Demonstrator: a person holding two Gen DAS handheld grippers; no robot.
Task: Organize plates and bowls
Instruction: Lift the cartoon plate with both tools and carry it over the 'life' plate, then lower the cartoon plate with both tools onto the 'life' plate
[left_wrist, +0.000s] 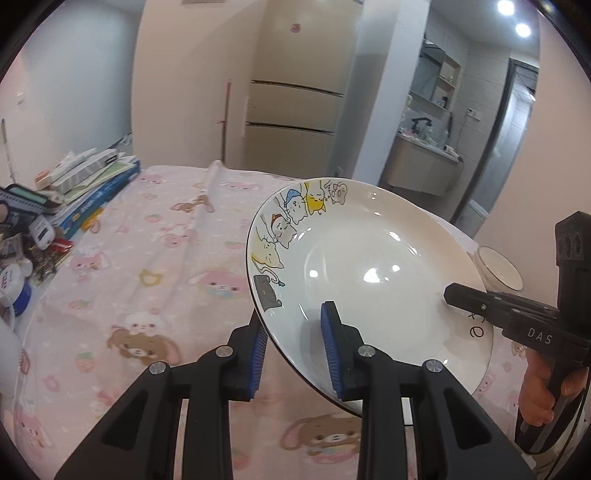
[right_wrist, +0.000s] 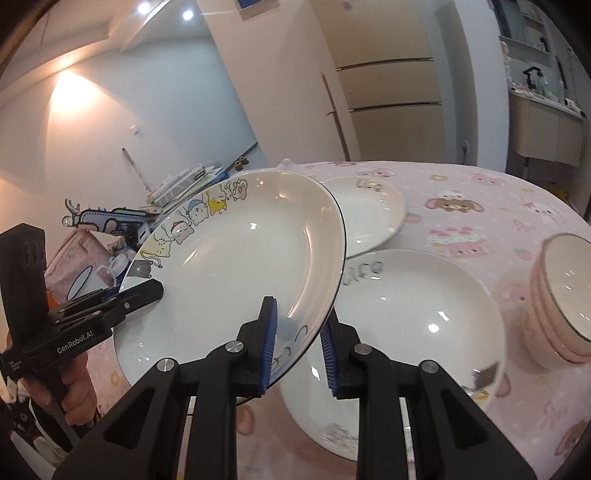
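Plate aloft, tilted, rim pinched on opposite sides by left gripper and right gripper, with the bare plate just below right on the table.

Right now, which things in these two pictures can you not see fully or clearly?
- Lower plate, right wrist view: its left part is hidden by the lifted plate, its near rim by the right hand-held gripper.
- Far plate, right wrist view: left side hidden behind the lifted plate.
- Bowls, right wrist view: cut off by the lens edge.
- Clutter, left wrist view: too small and blurred to name.
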